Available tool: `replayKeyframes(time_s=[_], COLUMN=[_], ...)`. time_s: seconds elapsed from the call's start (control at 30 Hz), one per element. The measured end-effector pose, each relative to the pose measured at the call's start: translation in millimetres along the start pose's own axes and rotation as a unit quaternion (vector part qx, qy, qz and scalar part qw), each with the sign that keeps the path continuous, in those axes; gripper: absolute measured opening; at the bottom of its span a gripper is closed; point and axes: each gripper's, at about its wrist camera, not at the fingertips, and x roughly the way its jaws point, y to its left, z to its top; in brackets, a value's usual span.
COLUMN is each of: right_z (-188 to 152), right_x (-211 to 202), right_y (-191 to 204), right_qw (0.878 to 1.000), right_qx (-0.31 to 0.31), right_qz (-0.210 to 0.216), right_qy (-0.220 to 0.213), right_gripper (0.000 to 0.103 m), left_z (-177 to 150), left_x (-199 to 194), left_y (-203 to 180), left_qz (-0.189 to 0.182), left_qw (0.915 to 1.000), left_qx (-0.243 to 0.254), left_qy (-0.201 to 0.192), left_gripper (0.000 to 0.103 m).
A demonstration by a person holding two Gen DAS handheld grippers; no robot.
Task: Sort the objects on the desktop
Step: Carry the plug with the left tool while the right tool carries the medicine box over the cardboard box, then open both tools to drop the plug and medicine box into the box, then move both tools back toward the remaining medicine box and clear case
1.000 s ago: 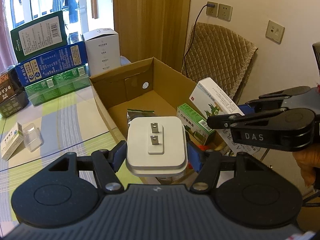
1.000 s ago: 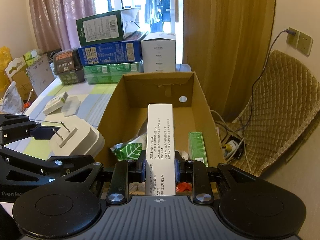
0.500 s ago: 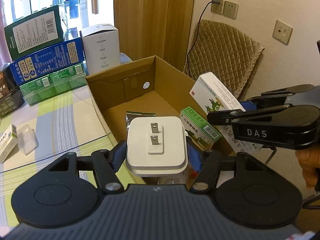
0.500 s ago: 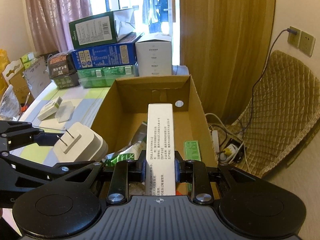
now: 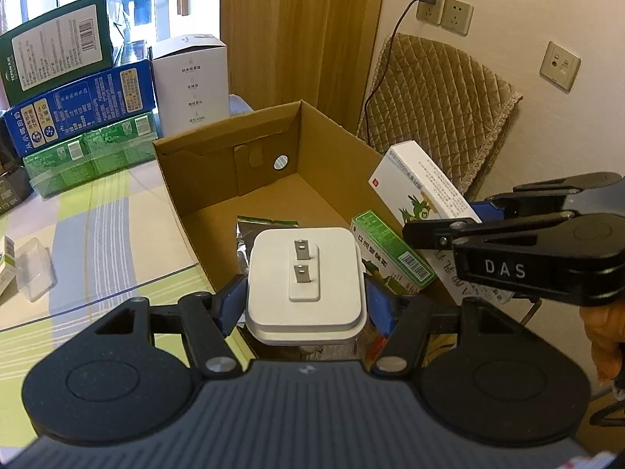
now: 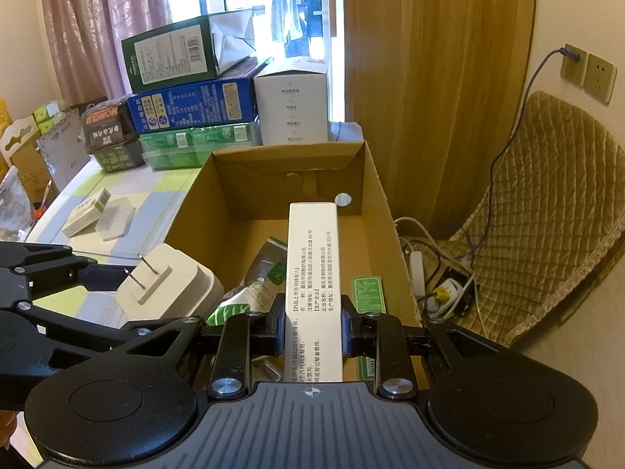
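Note:
My left gripper (image 5: 304, 306) is shut on a white plug adapter (image 5: 306, 273), prongs up, held over the near end of an open cardboard box (image 5: 203, 148). My right gripper (image 6: 312, 330) is shut on a long white medicine box (image 6: 312, 273), held lengthwise above the same cardboard box (image 6: 379, 203). In the left wrist view the right gripper (image 5: 474, 219) comes in from the right with that white medicine box (image 5: 424, 185). The plug adapter (image 6: 168, 285) shows at the left of the right wrist view. A green medicine box (image 5: 390, 256) and a foil pouch (image 6: 265, 273) lie inside the box.
Stacked cartons (image 5: 74, 105) and a white carton (image 5: 191, 82) stand behind the box on the striped table (image 5: 97, 226). A small box and clear case (image 6: 101, 215) lie on the table. A quilted chair (image 6: 547, 211) and a power strip with cables (image 6: 441, 285) are to the right.
Both grippers have drifted forward over the cardboard box, still holding the adapter and the white medicine box. The table's items slid left in the left wrist view.

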Motion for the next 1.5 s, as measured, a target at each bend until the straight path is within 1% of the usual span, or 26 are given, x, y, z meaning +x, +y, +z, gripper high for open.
replayKeyframes(time_s=[0.07,0.2,0.47,0.53,0.63,0.87,0.93,1.0,1.03,1.1,1.13,1.2,1.23,1.27,1.3,1.4,1.5], right_z=[0,-1,-1,2,6,2,-1,-5,-6,-10,-12,-15,-17,-19,-20,-24,-27], right_x=[1,2,4,5,4,-6,-10,-15,-18,-23,-26,-30,-32,-33,-34,-37,-39], right_y=[0,-1,4,5,5,3,4,6,7,12,16,25,30,35,40,56,72], right_qw=[1.000,1.000,1.000,1.000,0.999,0.999,0.999,0.999,0.998,0.998,0.998,0.999,0.999,0.999,0.999,0.999,0.999], right_qx=[0.001,0.003,0.005,0.008,0.021,0.036,0.038,0.043,0.046,0.047,0.046,0.042,0.040,0.038,0.035,0.024,0.013], right_qz=[0.000,0.000,0.006,0.010,0.018,0.013,0.012,0.011,0.011,0.014,0.016,0.021,0.025,0.029,0.032,0.038,0.043], right_qy=[-0.001,0.000,0.001,-0.004,-0.023,-0.030,-0.029,-0.028,-0.028,-0.026,-0.025,-0.021,-0.019,-0.016,-0.013,-0.011,-0.010], right_gripper=[0.023,0.023,0.023,0.023,0.023,0.027,0.031,0.039,0.041,0.048,0.051,0.061,0.063,0.068,0.071,0.083,0.092], left_z=[-1,-3,-17,-22,-30,-49,-55,-60,-64,-69,-72,-78,-81,-84,-86,-94,-101], left_x=[-1,-6,-29,-33,-39,-51,-54,-57,-59,-64,-66,-72,-75,-78,-81,-94,-108], left_y=[3,7,31,35,40,50,52,53,53,55,57,60,62,65,67,77,87], left_qz=[-0.004,0.005,0.020,0.023,0.026,0.032,0.033,0.034,0.035,0.036,0.037,0.041,0.042,0.043,0.046,0.058,0.070], left_qw=[0.9999,0.9999,0.9986,0.9983,0.9978,0.9971,0.9968,0.9965,0.9964,0.9961,0.9959,0.9956,0.9955,0.9952,0.9949,0.9937,0.9923], left_qx=[-0.008,-0.011,-0.043,-0.048,-0.056,-0.066,-0.071,-0.075,-0.076,-0.079,-0.081,-0.083,-0.084,-0.086,-0.088,-0.094,-0.099], left_qy=[-0.005,-0.010,-0.025,-0.024,-0.022,-0.017,-0.016,-0.015,-0.015,-0.016,-0.016,-0.016,-0.016,-0.016,-0.016,-0.020,-0.025], left_gripper=[0.060,0.060,0.063,0.064,0.066,0.070,0.072,0.074,0.075,0.078,0.078,0.080,0.080,0.082,0.084,0.087,0.091])
